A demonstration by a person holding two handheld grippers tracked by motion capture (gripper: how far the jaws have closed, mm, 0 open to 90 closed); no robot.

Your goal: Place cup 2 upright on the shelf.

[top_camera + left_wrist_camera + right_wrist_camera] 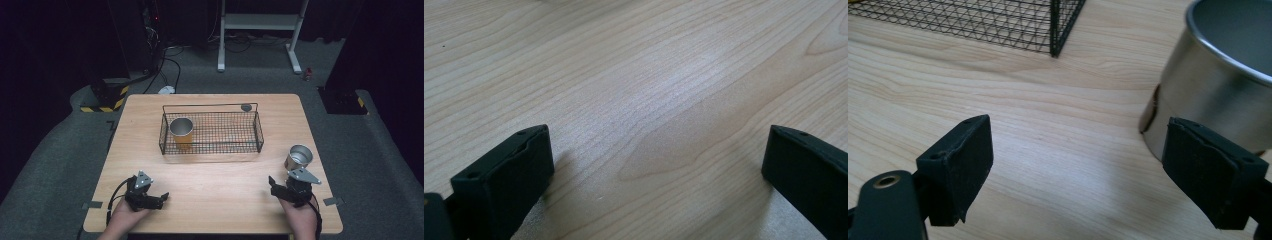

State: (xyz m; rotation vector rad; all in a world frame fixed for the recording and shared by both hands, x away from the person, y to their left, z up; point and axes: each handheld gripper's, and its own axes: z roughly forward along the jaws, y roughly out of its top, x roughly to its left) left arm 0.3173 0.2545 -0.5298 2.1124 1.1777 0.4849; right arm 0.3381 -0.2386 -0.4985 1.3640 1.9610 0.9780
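Right gripper agape beside half-cropped steel cup, contact perhaps none, left gripper agape over table

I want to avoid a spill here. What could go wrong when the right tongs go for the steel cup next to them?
1. The right tongs stand open, and the cup lies off to one side of the gap, by one jaw. Moving forward like this may push it over.
2. The cup stands near the table edge, so a push could send it off.
3. The basket wall is high, so a low carry may catch it.
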